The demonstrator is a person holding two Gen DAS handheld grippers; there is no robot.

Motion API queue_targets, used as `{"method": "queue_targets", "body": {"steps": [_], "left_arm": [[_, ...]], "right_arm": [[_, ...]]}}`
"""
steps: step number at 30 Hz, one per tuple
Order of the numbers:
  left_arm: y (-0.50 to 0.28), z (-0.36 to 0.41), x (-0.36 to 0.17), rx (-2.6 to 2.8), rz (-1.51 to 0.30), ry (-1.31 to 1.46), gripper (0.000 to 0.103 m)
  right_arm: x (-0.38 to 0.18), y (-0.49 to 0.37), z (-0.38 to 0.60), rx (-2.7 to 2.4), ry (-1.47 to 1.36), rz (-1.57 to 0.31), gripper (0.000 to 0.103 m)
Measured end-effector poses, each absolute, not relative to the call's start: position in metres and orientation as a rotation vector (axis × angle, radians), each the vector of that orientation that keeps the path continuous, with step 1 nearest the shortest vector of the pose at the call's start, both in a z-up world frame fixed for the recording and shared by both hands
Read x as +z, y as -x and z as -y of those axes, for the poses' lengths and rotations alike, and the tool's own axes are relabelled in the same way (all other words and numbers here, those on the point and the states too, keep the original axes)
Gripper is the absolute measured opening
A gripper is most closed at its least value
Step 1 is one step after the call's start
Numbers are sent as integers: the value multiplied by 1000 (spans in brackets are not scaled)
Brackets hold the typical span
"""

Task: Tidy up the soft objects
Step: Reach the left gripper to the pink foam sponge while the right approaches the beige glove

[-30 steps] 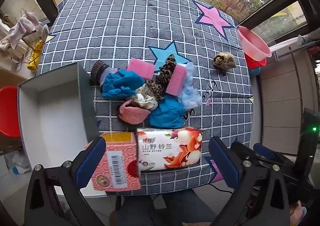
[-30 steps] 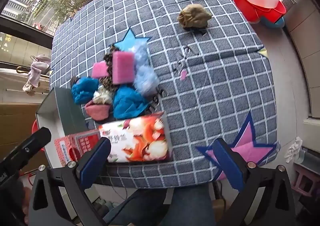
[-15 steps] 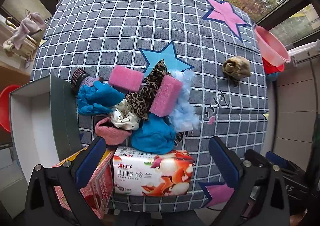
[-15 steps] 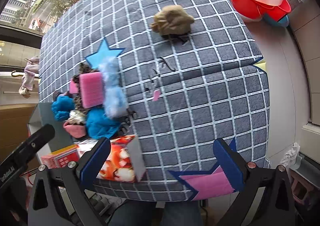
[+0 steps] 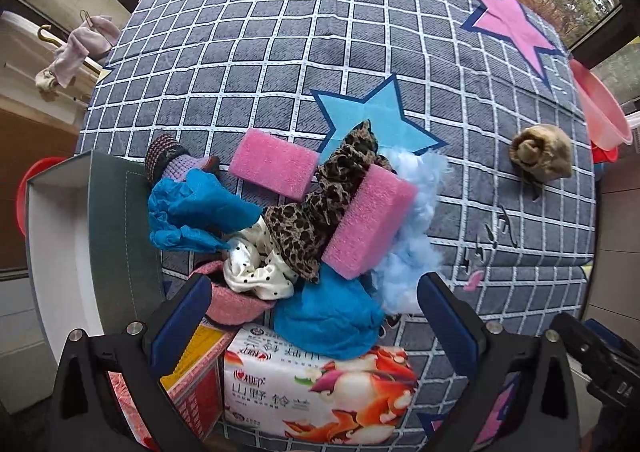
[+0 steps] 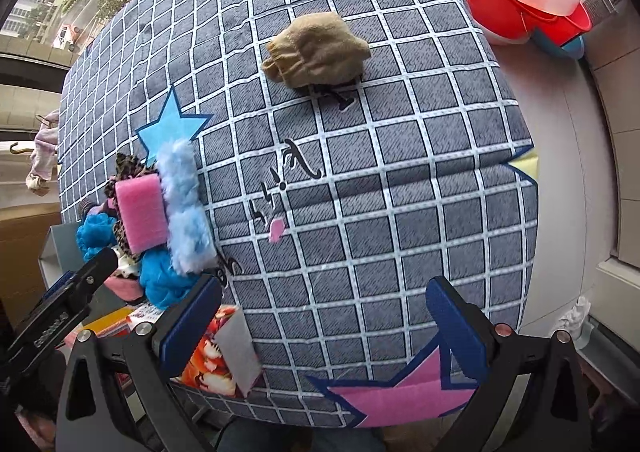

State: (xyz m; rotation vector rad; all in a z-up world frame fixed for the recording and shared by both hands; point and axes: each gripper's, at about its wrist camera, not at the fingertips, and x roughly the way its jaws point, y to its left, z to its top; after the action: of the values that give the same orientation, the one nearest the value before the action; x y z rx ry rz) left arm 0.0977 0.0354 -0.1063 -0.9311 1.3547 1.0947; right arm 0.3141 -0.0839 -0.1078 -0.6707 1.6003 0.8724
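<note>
Hovering agape and empty, both tools (image 5: 310, 312) (image 6: 322, 318) were held; the pile (image 5: 304, 220), probably loosely stacked, could be toppled.

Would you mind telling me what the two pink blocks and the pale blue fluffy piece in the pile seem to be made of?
Pink blocks: most likely foam sponge, matte, with a finely pitted surface and squared edges.
Pale blue fluffy piece: looks like plush or synthetic fibre, with loose wispy tufts at its edges; which of the two is unclear.
</note>
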Motion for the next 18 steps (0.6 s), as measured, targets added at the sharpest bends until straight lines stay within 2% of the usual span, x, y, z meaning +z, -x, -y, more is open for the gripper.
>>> {"method": "queue_targets", "body": {"steps": [8, 18], "left_arm": [[-123, -41, -145, 1115, -1450, 787, 103], [-110, -100, -145, 1185, -1419, 692, 103]], "right_arm": [[-120, -315, 80, 872, 679, -1630, 103], [-128, -333, 63, 854, 666, -1609, 103]]}}
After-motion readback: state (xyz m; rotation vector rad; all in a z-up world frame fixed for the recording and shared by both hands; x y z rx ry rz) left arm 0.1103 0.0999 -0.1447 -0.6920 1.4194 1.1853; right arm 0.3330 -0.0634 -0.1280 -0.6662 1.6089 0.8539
